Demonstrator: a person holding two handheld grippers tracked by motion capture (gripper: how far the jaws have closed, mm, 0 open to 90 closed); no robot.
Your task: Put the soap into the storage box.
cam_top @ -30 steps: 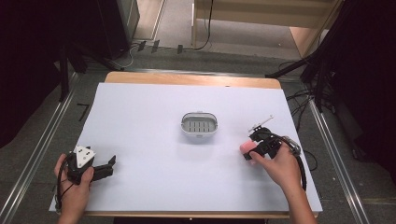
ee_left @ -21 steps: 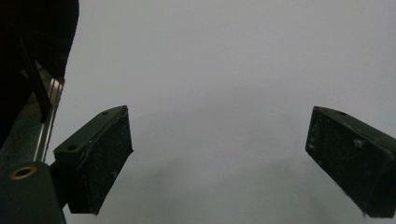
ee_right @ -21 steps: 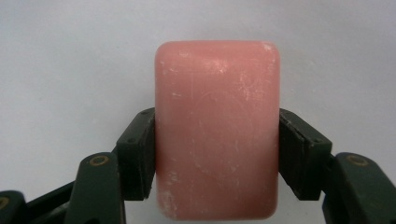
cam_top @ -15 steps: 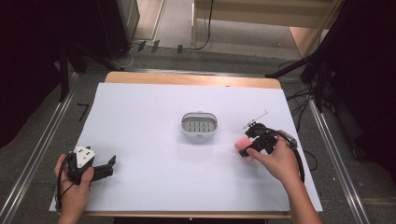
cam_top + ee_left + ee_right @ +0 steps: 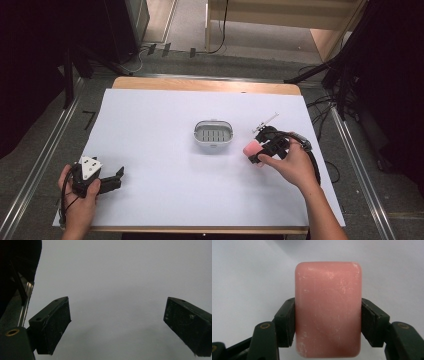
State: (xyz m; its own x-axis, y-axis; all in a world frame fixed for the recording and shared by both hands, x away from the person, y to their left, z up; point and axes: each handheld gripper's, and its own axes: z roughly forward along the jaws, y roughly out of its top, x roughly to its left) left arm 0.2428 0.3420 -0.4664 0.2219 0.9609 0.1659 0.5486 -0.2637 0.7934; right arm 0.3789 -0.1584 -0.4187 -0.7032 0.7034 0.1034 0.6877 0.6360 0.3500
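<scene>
Since a second ago, the right gripper [image 5: 256, 152] has carried the pink soap bar [image 5: 250, 149] a short way leftward, nearer the soap dish [image 5: 213, 135], while the left gripper [image 5: 116, 179] has stayed where it was by the table's near-left corner.

Much is cut off or unclear. In the right gripper view the soap bar [image 5: 328, 308] runs off the bottom edge, so its lower end is not visible, and only a dark blurred edge shows at the top. In the left gripper view the surface ahead is a featureless grey blur, and both jaws are cropped at the bottom.

Largest is the table [image 5: 150, 115], a flat matte white sheet over a wooden top whose bare strip shows at the far side. The soap dish is a rounded-rectangular grey tray with a slotted insert, ahead of the right jaws and just apart from them. The soap bar is a rounded rectangular block, waxy pink with pale scuffs and scratches.

The right jaws are closed against the bar's two long sides, pads pressed flat on it, holding it above the white sheet. The left jaws stand wide apart with nothing between them, only blank sheet ahead.
</scene>
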